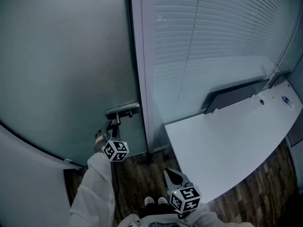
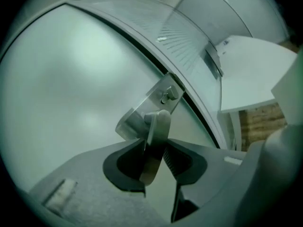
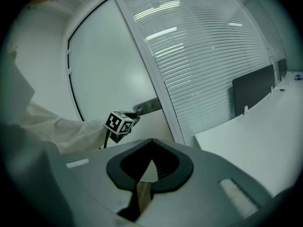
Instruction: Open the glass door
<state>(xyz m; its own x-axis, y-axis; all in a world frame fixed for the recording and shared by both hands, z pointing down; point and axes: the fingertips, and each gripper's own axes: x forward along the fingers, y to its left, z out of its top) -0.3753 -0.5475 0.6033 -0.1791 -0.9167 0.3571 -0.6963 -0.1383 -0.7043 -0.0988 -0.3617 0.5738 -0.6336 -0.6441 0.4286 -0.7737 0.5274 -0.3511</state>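
Note:
The frosted glass door point(image 1: 61, 70) carries a metal handle plate point(image 1: 123, 110) near its right edge, with a lever point(image 1: 115, 122) hanging down from it. My left gripper point(image 1: 108, 129) reaches up to that lever. In the left gripper view the lever point(image 2: 158, 126) runs slantwise between the jaws of the left gripper point(image 2: 154, 143), which are shut on it, below the plate point(image 2: 156, 100). My right gripper point(image 1: 174, 175) hangs low above the floor, apart from the door, shut with nothing in it. The right gripper view shows the right gripper point(image 3: 151, 143) with its tips together and the left gripper point(image 3: 130, 119) at the handle.
A pale door frame point(image 1: 142, 79) stands right of the handle, then a glass wall with white blinds point(image 1: 213, 32). A white desk point(image 1: 227, 141) with a dark panel point(image 1: 236, 94) fills the right. Dark wooden floor point(image 1: 137, 178) and the person's shoes point(image 1: 156, 201) lie below.

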